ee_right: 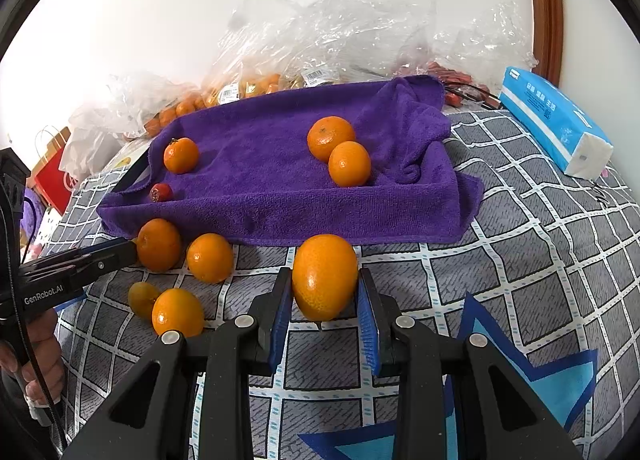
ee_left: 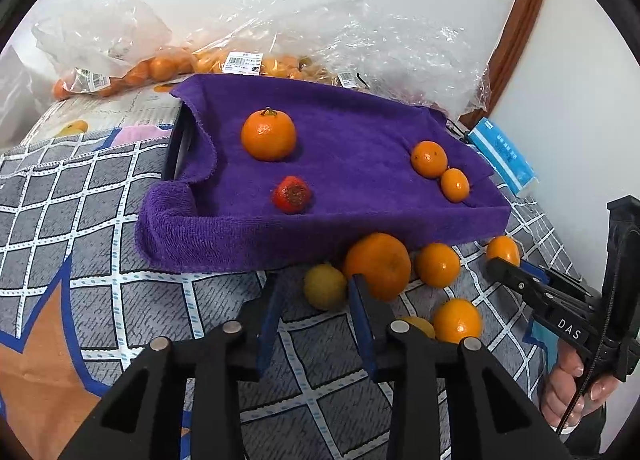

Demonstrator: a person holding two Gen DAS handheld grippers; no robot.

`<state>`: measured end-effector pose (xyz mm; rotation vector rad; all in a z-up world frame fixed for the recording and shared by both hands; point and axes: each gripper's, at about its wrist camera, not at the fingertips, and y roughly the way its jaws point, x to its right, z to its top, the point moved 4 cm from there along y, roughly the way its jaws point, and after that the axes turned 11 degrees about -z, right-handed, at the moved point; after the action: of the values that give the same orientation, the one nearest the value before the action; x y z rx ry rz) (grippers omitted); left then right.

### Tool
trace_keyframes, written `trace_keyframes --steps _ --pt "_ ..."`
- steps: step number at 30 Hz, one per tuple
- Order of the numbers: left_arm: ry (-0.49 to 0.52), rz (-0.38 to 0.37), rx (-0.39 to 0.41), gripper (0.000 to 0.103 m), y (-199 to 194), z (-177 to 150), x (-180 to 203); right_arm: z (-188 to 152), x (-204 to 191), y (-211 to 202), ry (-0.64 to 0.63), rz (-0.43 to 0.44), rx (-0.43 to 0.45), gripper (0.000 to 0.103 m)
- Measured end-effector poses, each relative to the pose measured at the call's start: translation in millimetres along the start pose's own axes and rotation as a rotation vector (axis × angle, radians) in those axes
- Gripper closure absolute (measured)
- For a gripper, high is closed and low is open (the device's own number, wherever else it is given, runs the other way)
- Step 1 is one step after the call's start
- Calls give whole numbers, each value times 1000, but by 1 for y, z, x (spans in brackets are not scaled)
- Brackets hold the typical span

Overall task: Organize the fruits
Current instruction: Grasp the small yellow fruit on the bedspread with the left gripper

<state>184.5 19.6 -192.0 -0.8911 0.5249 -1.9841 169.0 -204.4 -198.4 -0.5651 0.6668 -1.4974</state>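
Note:
A purple towel (ee_left: 360, 220) (ee_right: 260, 216) drapes over a low tray. On it lie a large orange (ee_left: 268, 134), a small red fruit (ee_left: 292, 194) and two oranges (ee_left: 429, 158) side by side at the right. My right gripper (ee_right: 325, 273) is shut on an orange (ee_right: 324, 278) just in front of the towel's near edge. My left gripper (ee_left: 315, 280) stands open over the bedcover with nothing between its pads. A yellowish fruit (ee_left: 325, 286) lies just past its tips and a big orange (ee_left: 378, 266) beside its right finger.
Several loose oranges (ee_right: 210, 257) lie on the checked bedcover (ee_right: 520, 260) left of the held one. Clear plastic bags of fruit (ee_left: 168, 64) pile against the wall behind the towel. A blue tissue pack (ee_right: 556, 124) sits at the right. A hand (ee_left: 568, 388) holds the right gripper's handle.

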Motion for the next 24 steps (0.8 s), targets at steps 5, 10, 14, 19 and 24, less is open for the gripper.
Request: trace_keyframes --steps 5,10,14,19,24 --pt "0 6 20 82 -6 -1 1 0 1 0 2 1 1 71" --pt "10 76 29 82 -24 -2 1 0 3 0 12 0 3 71" --pt "38 134 -12 82 -27 -6 -1 0 1 0 6 -4 1 71" --pt "27 133 -22 70 -9 -9 -8 0 1 0 7 -3 -2 71" --pt "24 112 -15 79 -6 -9 -6 0 2 -1 12 4 0 71"
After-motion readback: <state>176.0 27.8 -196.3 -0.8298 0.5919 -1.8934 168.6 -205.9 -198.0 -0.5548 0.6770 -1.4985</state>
